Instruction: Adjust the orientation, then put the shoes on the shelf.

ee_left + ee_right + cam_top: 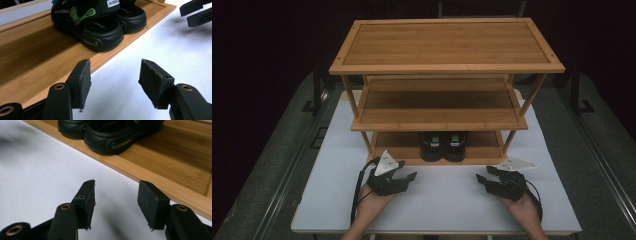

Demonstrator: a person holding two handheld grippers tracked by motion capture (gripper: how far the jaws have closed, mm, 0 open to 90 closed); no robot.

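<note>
High view: three-tier bamboo rack (447, 67) stands on white table (437, 200). Pair of black shoes (443, 146) sits mid bottom shelf (397, 145), heels toward the person. Left gripper (404, 176) and right gripper (486, 176) are held low over the table in front of the rack, one either side of the shoes, each in a hand; both jaws apart, empty.

Left gripper view: jaws spread wide, nothing between, pads (83, 82) over white table (140, 50) at the shelf edge (105, 60). Shoes (100, 22) ahead on the shelf, black with green oval marks; white label on top, print too blurred to read. Right gripper (196, 11) at top right.

Right gripper view: jaws spread, empty, pads (87, 202) over table (37, 170) near shelf edge (150, 177). Shoes (112, 135) ahead, green patch on the heel side; no legible text.
</note>
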